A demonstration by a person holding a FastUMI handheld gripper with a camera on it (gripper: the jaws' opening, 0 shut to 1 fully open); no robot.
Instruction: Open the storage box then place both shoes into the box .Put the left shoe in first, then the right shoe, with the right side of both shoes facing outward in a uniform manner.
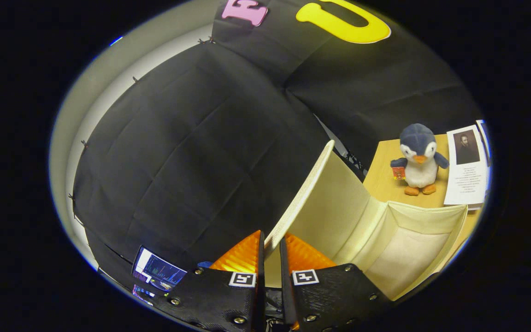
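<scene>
Lid of the storage box stands raised, its near edge caught between the two orange fingers of the tool. The fingers are drawn narrow, one on each face of the thin cream panel, and both appear to press on it, so I judge the tool to be holding the lid.

From that pinch the lid's long axis runs away toward about one o'clock, rising to its rounded far corner against the black cloth wall. The lid's pale inner face looks toward three o'clock, over the box.

The box itself lies at about three to four o'clock from the fingers, just beside them, its mouth open and its cream fabric floor bare. No shoe lies in it. It sits on a wooden table.

Beyond the box at roughly two o'clock stands a plush penguin, upright and well apart from the fingers. A printed sheet with a portrait lies just beside the penguin, farther toward three o'clock. A lit screen sits low at about nine o'clock from the fingers.

The opening step looks close to done. What the next move turns on is that the lid hinges at the box's side nearest the tool, so it must swing away from the box, toward nine o'clock, to leave the mouth free for the left shoe.
</scene>
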